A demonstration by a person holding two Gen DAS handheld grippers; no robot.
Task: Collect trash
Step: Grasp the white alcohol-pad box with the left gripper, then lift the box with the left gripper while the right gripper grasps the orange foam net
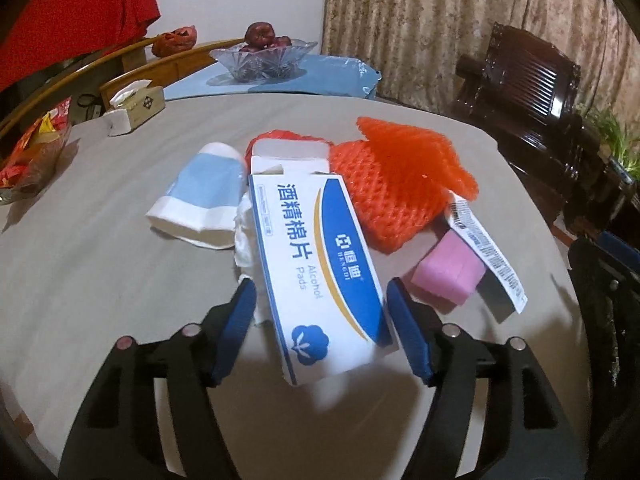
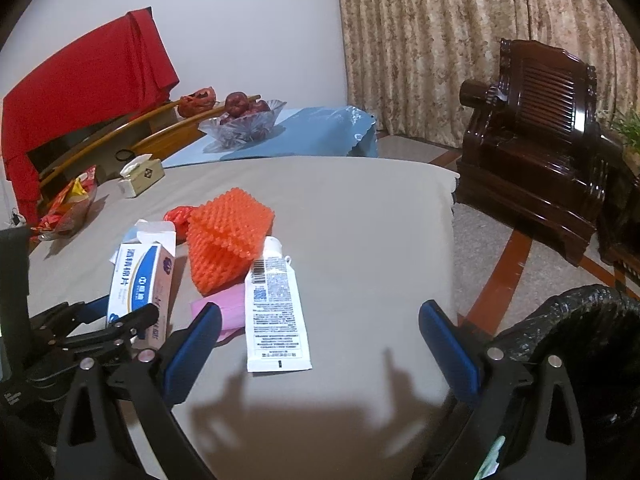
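A white and blue alcohol pads box (image 1: 320,272) lies on the grey table between the fingers of my left gripper (image 1: 320,296), which is open around it with a gap on each side. The box (image 2: 140,284) and left gripper (image 2: 116,320) also show in the right wrist view. Around it lie orange foam netting (image 1: 400,184), a pink block (image 1: 444,272), a squeezed white tube (image 2: 276,304), a blue and white paper cup (image 1: 204,192) and crumpled tissue (image 1: 246,236). My right gripper (image 2: 320,344) is open and empty, above the table's near part by the tube.
A black-lined trash bin (image 2: 592,344) stands on the floor at the right. A tissue box (image 1: 138,108), a snack dish (image 1: 30,160) and a glass fruit bowl (image 1: 262,58) sit farther back. A dark wooden armchair (image 2: 536,136) is to the right.
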